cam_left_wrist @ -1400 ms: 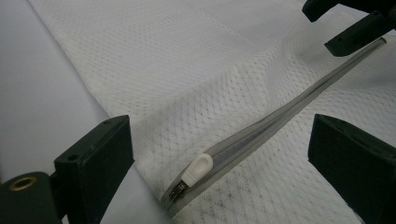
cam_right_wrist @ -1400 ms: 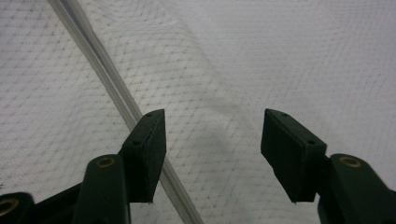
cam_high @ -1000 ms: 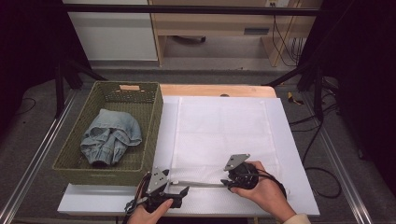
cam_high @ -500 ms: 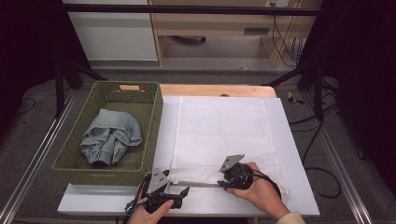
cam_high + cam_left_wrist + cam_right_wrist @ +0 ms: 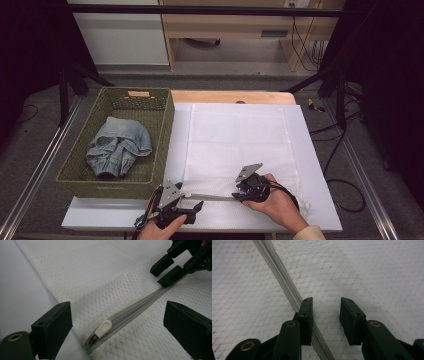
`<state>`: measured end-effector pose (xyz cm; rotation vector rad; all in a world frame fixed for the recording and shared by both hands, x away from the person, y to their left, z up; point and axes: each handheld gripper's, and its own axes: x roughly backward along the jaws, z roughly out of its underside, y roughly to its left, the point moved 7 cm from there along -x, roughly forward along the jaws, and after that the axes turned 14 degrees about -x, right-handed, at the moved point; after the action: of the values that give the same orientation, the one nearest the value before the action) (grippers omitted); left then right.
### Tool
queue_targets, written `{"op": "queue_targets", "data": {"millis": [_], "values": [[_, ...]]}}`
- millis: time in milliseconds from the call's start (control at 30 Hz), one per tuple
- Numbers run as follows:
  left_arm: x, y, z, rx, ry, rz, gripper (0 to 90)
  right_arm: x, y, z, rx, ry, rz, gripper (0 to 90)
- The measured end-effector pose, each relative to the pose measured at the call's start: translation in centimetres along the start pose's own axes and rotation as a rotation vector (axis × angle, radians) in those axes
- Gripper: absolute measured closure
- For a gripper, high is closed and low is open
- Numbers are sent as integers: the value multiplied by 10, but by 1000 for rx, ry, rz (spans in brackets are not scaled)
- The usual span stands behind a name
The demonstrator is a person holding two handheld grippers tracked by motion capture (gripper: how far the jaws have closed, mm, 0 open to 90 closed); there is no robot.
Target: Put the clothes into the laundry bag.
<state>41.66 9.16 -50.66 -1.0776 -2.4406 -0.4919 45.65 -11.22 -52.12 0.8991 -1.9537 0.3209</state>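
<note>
Two hand-held tools at the zipper of a white mesh bag [image 5: 240, 145] on the surface [image 5: 320, 200]

We saw the left tool [image 5: 117, 322] spread wide around the white zipper pull [image 5: 103, 328] at the bag's near left corner, touching nothing. The right tool [image 5: 326, 312], farther along the grey zipper [image 5: 284, 285], had just been closing, one jaw at the zipper, mesh between them, not yet pinching. A basket [image 5: 160, 145] of denim [image 5: 117, 145] stood left.

Denim garment [image 5: 118, 146] lies in wicker basket [image 5: 165, 131].
</note>
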Motion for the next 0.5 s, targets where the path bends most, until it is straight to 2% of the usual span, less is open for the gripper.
{"op": "queue_targets", "data": {"millis": [33,100,167,333,500], "values": [[0,0,0,0,0,0,80,0,0,0,-9,-2,-13,666],[0,0,0,1,0,-1,80,0,0,0,-2,-7,-11,714],[0,0,0,2,2,-1,81,0,1,0,4,-6,-28,777],[0,0,0,1,1,-1,82,-1,3,0,0,-10,-29,887],[1,-1,0,-5,3,-2,84,-1,1,-2,-5,-24,-19,896]]}}
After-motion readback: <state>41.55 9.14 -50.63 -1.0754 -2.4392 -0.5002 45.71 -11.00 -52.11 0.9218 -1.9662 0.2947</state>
